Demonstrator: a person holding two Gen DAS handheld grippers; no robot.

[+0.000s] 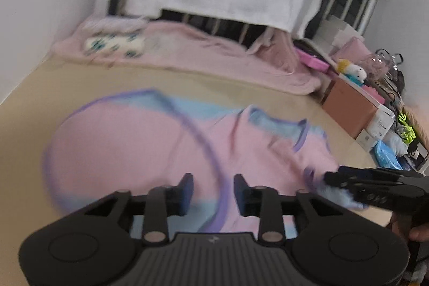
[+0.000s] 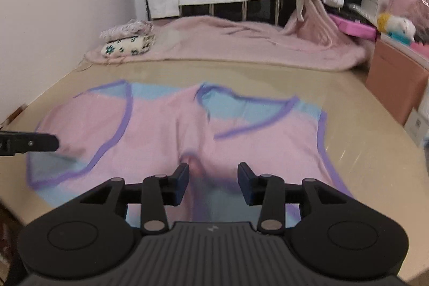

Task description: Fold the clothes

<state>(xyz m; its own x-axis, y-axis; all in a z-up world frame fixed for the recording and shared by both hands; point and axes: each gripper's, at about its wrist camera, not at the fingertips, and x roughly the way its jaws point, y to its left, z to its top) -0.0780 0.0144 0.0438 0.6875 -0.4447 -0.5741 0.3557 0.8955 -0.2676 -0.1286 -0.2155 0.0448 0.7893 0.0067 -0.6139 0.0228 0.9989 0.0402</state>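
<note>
Left gripper (image 1: pixel 213 188): jaws apart, nothing clamped, pink fabric visible in the gap. Right gripper (image 2: pixel 213 178): jaws apart over a raised crease, pads clear of the cloth. Pink-and-blue vest (image 2: pixel 171 130) with purple trim lies spread on the beige bench (image 2: pixel 356 152). Pink blanket (image 2: pixel 241 42) lies beyond it, small folded pile (image 2: pixel 128 42) at its left end.

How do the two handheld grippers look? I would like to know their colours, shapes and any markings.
Both the left gripper and the right gripper are matte black, with a ribbed grey centre plate bearing a small pale logo. Each has two round discs at its sides, silver pivot pins on jointed linkage bars, and two fingers ending in dark blue pads. No cables or sleeves show.
</note>
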